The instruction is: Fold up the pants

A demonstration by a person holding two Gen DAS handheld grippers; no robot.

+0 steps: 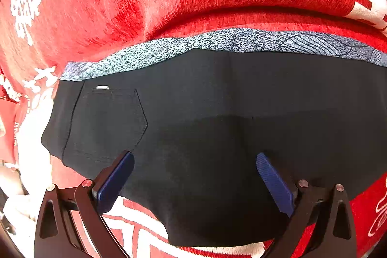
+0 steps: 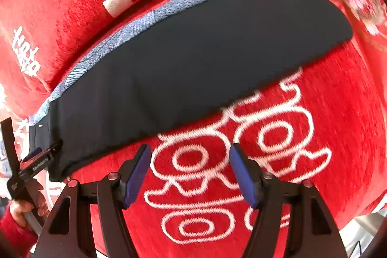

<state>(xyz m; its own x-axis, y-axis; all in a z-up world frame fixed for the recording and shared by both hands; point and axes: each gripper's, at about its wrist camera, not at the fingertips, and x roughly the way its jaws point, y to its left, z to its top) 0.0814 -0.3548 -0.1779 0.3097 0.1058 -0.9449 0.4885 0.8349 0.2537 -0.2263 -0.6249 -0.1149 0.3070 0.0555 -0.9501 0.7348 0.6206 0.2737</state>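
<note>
Dark navy pants (image 1: 217, 113) lie folded lengthwise on a red blanket, back pocket (image 1: 108, 122) at the left, a grey patterned lining strip (image 1: 217, 40) along the far edge. My left gripper (image 1: 194, 161) is open, fingers wide apart, hovering over the near edge of the pants. In the right wrist view the pants (image 2: 193, 59) stretch from lower left to upper right. My right gripper (image 2: 189, 158) is open and empty over the blanket, just short of the pants' near edge. The left gripper (image 2: 36, 158) shows at the pants' left end.
The red blanket (image 2: 326, 113) with white characters and patterns covers the whole surface. A person's hand in a red sleeve (image 2: 17, 212) holds the left gripper. A pale floor strip (image 2: 362, 229) shows at the lower right.
</note>
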